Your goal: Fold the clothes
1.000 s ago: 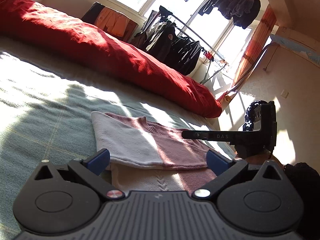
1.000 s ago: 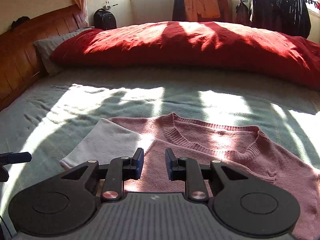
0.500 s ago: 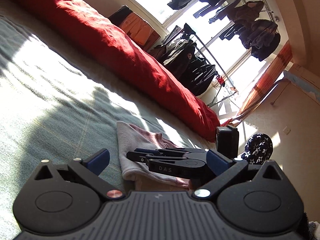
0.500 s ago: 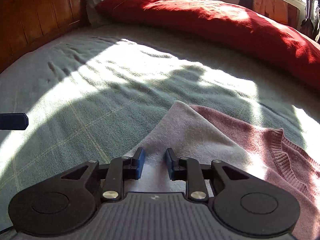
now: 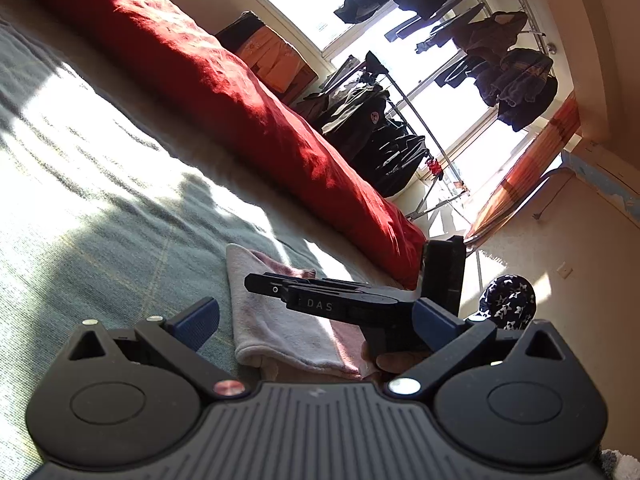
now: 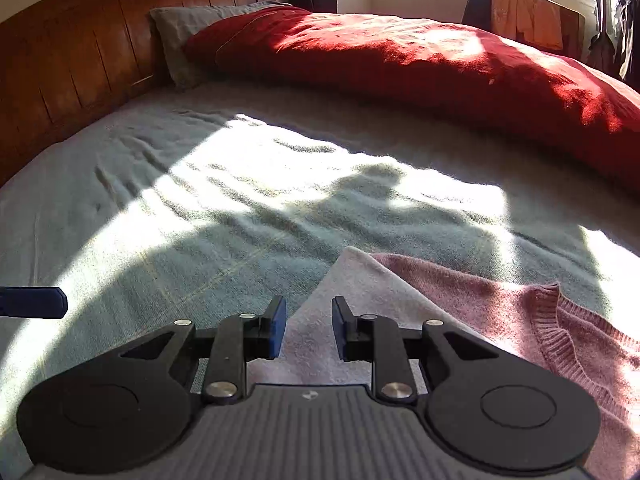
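The pink knitted sweater (image 6: 516, 312), partly folded with a pale flap laid over its near corner, lies on the grey-green blanket of the bed (image 6: 200, 216) at the near right of the right wrist view. Its ribbed neckline faces the far side of the bed, and the body runs off to the right, out of frame. The right claw (image 6: 308, 326) hangs just above the pale flap's corner, jaws narrowly parted with cloth showing between them but not visibly pinched. In the left wrist view the left claw (image 5: 316, 320) stands wide, released, its blue pads on either side of the folded edge, holding nothing. The right claw crosses in front of it, over the sweater.

Left of the sweater the blanket runs sunlit to the brown wooden headboard (image 6: 68, 68). A long red duvet roll (image 6: 420, 64) bounds the far side.
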### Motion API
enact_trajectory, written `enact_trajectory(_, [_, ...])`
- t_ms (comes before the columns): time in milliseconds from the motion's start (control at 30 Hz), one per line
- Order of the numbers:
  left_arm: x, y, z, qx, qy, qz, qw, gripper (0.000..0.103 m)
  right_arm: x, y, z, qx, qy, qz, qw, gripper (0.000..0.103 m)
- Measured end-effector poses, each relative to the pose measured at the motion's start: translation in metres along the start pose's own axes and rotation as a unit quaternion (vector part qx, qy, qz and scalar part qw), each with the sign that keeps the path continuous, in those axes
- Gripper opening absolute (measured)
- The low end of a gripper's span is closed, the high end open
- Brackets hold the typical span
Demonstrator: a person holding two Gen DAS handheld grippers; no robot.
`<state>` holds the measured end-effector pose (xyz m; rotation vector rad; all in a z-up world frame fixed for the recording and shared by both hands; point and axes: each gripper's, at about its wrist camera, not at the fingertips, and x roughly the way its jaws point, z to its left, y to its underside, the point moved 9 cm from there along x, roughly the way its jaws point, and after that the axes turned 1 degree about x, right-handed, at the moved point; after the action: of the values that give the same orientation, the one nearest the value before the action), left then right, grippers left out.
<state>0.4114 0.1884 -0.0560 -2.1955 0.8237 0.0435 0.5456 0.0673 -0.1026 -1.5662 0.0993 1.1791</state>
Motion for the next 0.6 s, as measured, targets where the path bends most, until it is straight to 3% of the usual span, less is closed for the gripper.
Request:
enact_trajectory(100, [0.001, 0.001, -0.001, 0.003, -0.002, 0.004, 1.0, 0.102, 0.023, 0.005, -0.011, 0.02, 0.011, 0.026, 0.999, 0.029])
enact_trajectory(233, [0.002, 0.003, -0.009, 0.009, 0.007, 0.007, 0.9999, 0.102, -0.014, 0.009, -0.017, 0.036, -0.008, 0.023, 0.999, 0.03])
enact_trajectory(400, [0.001, 0.009, -0.033, 0.019, 0.028, 0.015, 0.9993, 0.102, -0.108, 0.029, -0.05, 0.024, 0.041, 0.025, 0.999, 0.039])
enact_trajectory(533, [0.011, 0.027, -0.068, 0.015, 0.096, 0.047, 0.9941, 0.102, -0.192, 0.063, -0.082, 0.064, 0.103, 0.024, 0.992, 0.049])
enact_trajectory(600, [0.028, 0.045, -0.084, 0.018, 0.126, 0.084, 0.9883, 0.102, -0.225, 0.09, -0.093, 0.1, 0.116, 0.023, 0.988, 0.051])
